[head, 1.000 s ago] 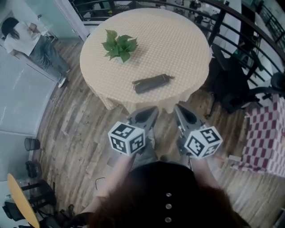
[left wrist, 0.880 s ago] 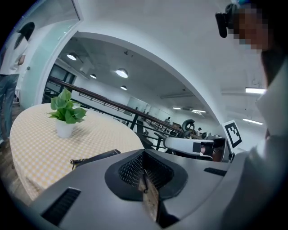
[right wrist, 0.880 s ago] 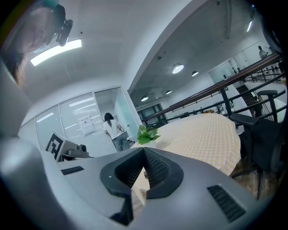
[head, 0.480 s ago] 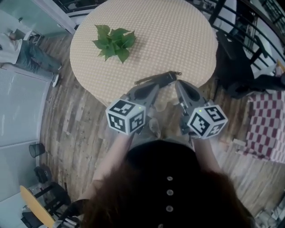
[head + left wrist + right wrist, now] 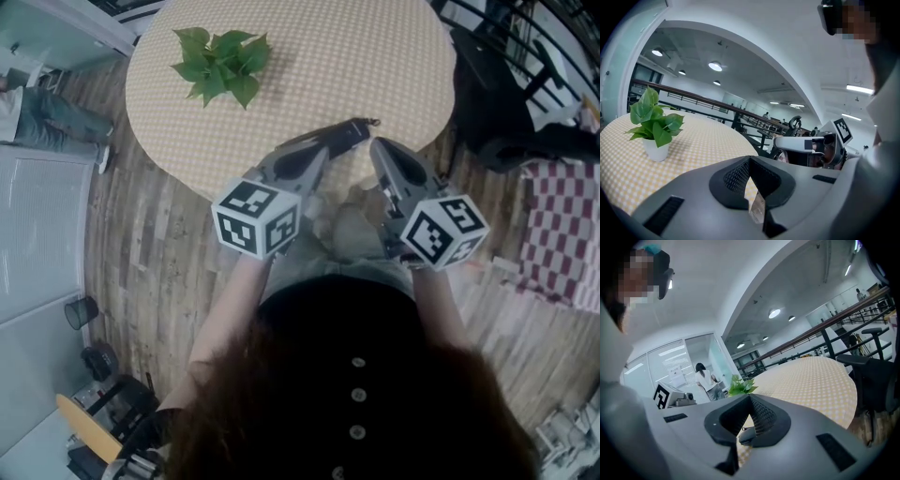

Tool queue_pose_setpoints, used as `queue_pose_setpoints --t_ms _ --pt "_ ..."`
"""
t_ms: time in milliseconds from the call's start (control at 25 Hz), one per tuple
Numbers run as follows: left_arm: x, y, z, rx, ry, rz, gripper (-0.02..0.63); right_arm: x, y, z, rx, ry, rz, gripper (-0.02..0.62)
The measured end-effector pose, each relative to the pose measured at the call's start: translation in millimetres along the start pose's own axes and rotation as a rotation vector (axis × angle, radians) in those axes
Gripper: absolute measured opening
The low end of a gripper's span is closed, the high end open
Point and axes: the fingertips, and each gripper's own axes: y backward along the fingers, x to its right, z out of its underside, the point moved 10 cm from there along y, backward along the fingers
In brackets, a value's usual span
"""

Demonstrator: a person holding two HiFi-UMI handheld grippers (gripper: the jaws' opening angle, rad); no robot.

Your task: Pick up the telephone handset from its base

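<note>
Your left claw (image 5: 322, 152) and right claw (image 5: 380, 147) are both pinched together near the handset (image 5: 351, 131). Reach in like that and you'll likely shove it across the surface (image 5: 375, 66).

A: Where is the plant (image 5: 217, 64)?
B: On the desk (image 5: 375, 56), on its left side, back from the near edge.
A: And the handset (image 5: 345, 133)?
B: Also on the desk, at the near edge, right of the plant.
A: The grippers?
B: Both reach in from the near side. The left gripper (image 5: 322, 155) overlaps the handset's left end; I cannot tell if it touches. The right gripper (image 5: 378, 148) is just before the handset's right end.
A: Around the desk?
B: A chair (image 5: 497, 84) stands to its right. A person (image 5: 47, 112) is on the floor to its left.
</note>
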Motion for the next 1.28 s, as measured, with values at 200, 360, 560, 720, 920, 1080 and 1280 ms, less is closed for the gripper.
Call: queue_pose_setpoints --t_ms 200,360,560,720,920,1080,1280 --pt "5.3 -3.6 0.5 -0.002 -0.012 0.008 0.005 1.3 -0.2 1.8 -0.007 -0.004 -0.017 0.009" --pt "5.8 -7.5 0.0 -0.019 -0.017 -0.005 0.005 4.7 -3.7 -2.1 -0.020 -0.006 -0.030 0.009" --pt "0.1 -11.9 -3.2 -0.032 -0.010 -0.030 0.005 12.2 -7.5 -10.4 -0.050 0.001 -0.044 0.009" --pt "-3.7 -18.1 -6.1 -0.034 -0.018 -0.041 0.005 20.3 -13.4 -12.5 -0.070 0.000 -0.054 0.009" --pt "-5.7 -27.2 -8.9 -0.066 -0.075 -0.059 0.005 27.5 -22.1 -16.4 -0.089 0.002 -0.074 0.009" --pt "-9.3 -33.7 -9.6 -0.082 -0.100 -0.058 0.005 33.6 -27.6 -15.0 -0.107 -0.003 -0.081 0.009" --pt "-12.4 -38.6 -9.6 -0.098 -0.118 -0.053 0.007 40.3 -30.3 -15.2 -0.130 -0.008 -0.087 0.009"
